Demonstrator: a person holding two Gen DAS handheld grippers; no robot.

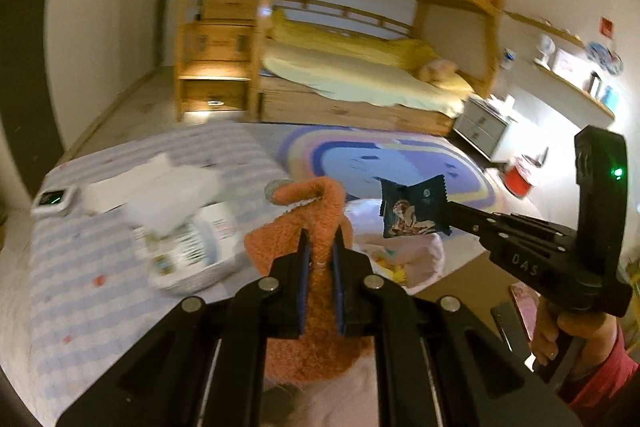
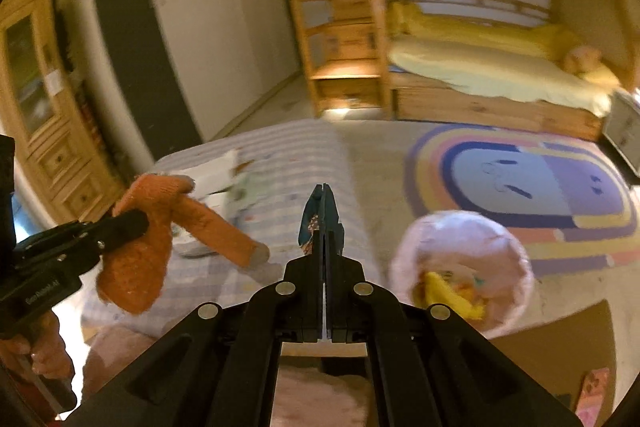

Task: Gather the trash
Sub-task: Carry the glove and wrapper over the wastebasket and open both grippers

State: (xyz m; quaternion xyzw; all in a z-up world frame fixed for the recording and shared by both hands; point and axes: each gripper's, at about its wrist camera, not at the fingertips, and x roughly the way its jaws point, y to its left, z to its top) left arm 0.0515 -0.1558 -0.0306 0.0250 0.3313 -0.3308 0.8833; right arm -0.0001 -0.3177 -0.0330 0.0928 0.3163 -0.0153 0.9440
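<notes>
My left gripper (image 1: 320,247) is shut on an orange fuzzy sock (image 1: 308,219) and holds it in the air above the bed; it also shows in the right wrist view (image 2: 132,219) with the sock (image 2: 160,227) hanging from it. My right gripper (image 2: 323,203) is shut on a dark blue snack wrapper (image 2: 310,223), seen edge-on. In the left wrist view the right gripper (image 1: 444,213) holds the wrapper (image 1: 412,207) above a pink-lined trash bin (image 1: 416,255). The bin (image 2: 500,235) stands on the floor to my right, with yellow trash inside.
A checked bedspread (image 1: 80,267) carries a white tissue box (image 1: 132,191), a wipes pack (image 1: 192,243) and a small white device (image 1: 52,199). A rainbow rug (image 2: 540,187), a wooden bunk bed (image 1: 360,75), a grey drawer unit (image 1: 480,127) and a red container (image 1: 520,179) lie beyond.
</notes>
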